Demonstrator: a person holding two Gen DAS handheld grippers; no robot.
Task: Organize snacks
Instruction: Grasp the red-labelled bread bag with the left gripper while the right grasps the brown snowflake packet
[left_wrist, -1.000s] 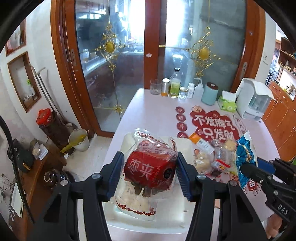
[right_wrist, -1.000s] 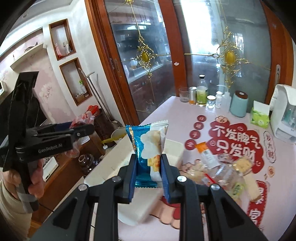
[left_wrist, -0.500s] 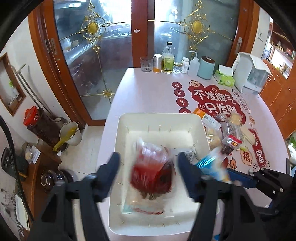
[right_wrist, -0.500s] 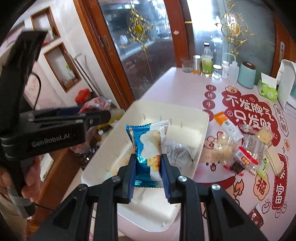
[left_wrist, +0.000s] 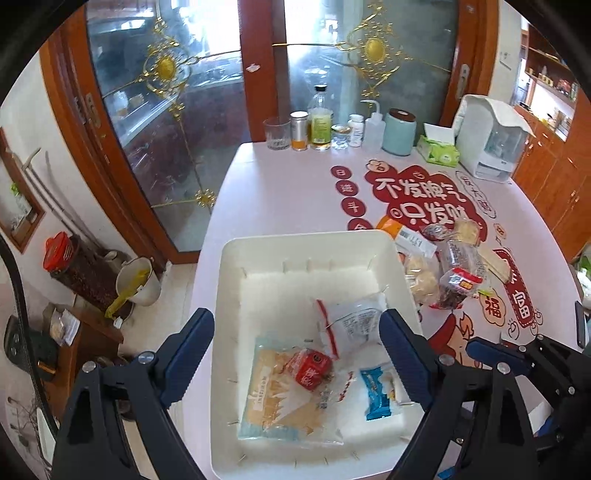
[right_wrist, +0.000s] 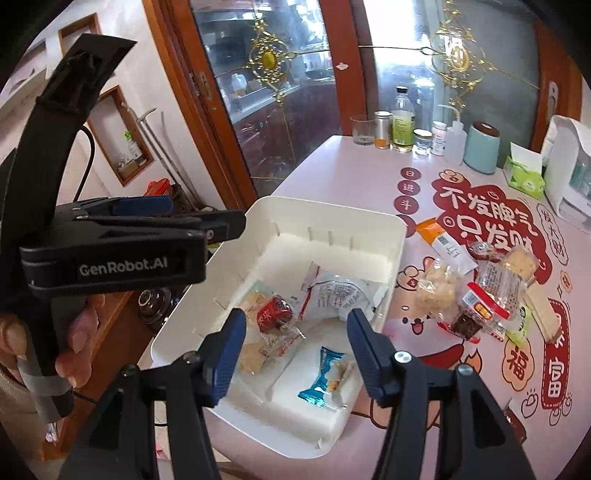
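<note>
Opening over the white bin (left_wrist: 306, 240), both grippers hold nothing; swinging toward the snack pile (right_wrist: 476, 295) could knock packets off the table's edge.

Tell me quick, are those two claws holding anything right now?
Left gripper: opening, empty; red bag lies in the bin.
Right gripper: opening, empty; blue packet lies in the bin.

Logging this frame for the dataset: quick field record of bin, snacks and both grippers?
bin: white bin on the pink table
in bin: red-label packet, blue packet, white pouch
outside bin: snack pile on the table, right of the bin
left gripper: jaws opening, nothing held
right gripper: jaws opening, nothing held
</note>
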